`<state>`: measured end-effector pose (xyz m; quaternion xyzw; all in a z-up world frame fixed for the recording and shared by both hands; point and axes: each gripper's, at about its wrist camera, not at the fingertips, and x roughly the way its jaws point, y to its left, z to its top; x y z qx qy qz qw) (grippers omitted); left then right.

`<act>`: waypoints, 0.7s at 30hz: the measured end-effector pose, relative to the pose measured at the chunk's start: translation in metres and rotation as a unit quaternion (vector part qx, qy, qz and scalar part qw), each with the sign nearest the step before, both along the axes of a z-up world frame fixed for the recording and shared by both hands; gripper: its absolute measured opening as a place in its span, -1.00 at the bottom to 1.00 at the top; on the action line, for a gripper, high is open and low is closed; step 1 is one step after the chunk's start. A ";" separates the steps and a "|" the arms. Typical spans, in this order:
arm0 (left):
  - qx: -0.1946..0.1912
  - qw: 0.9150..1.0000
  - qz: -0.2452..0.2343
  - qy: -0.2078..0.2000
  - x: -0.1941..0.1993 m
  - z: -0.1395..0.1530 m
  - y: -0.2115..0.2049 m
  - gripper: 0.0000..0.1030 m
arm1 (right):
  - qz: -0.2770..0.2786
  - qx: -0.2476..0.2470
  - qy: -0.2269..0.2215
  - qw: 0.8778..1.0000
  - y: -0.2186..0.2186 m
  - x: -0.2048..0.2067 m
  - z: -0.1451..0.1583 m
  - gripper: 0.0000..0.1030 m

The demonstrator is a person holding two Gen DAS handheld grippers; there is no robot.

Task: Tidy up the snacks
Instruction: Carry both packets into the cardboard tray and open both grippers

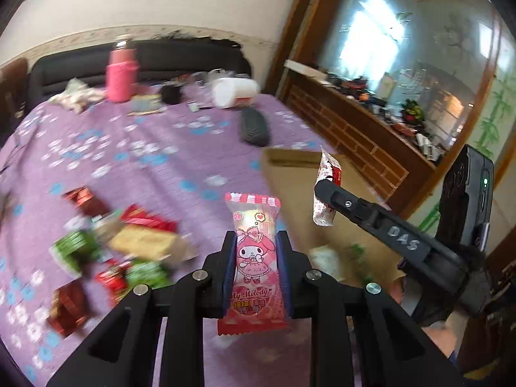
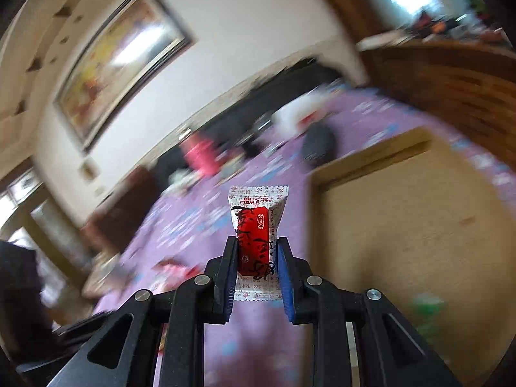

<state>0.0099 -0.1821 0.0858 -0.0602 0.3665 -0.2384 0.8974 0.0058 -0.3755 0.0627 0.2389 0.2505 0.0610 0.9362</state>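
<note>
Left wrist view: mid-carry, by the look of it, with a pink My Melody snack packet (image 1: 254,258) clamped upright between the fingers (image 1: 230,267) of the left gripper (image 1: 256,271); fingers nearly closed, pressing the packet's two long sides, top half standing clear above the tips, bottom seal hanging below. Off to the right, right gripper (image 1: 325,190) reaching in over the cardboard box (image 1: 290,174), a red-and-white snack packet (image 1: 327,190) pinched at its tip. Loose snack pile (image 1: 122,245) lying on the purple cloth of the surface (image 1: 145,154), left of the held packet and well apart from the box. Next move, as a judgement: bringing the pink packet over the box opening, then opening the fingers to drop it; care needed not to collide with the other gripper already there

Right wrist view: heavily blurred, tilted scene. Red-and-white packet (image 2: 256,238) gripped between the fingers (image 2: 285,277) of the right gripper (image 2: 256,274), jaws close together on its sides, white sealed end poking forward past the tips. Cardboard box (image 2: 403,225) just ahead and right, its rim near the packet; likely next: easing further over the box and releasing
</note>
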 end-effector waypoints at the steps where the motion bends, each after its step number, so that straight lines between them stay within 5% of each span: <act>1: -0.003 1.000 -0.013 -0.005 0.003 0.002 -0.013 -0.55 | -0.029 -0.003 0.000 1.000 -0.007 -0.003 0.001 -0.52; 5: -0.008 0.999 -0.051 -0.011 0.010 0.002 -0.051 -0.55 | -0.099 -0.004 0.034 0.994 -0.028 -0.006 -0.003 -0.52; 12: -0.007 0.994 -0.102 0.024 0.028 -0.023 -0.102 -0.55 | -0.166 0.063 0.106 0.978 -0.076 -0.006 -0.028 -0.52; 21: 0.014 0.992 -0.112 0.061 0.038 -0.052 -0.123 -0.55 | -0.172 0.090 0.154 0.969 -0.090 0.002 -0.047 -0.52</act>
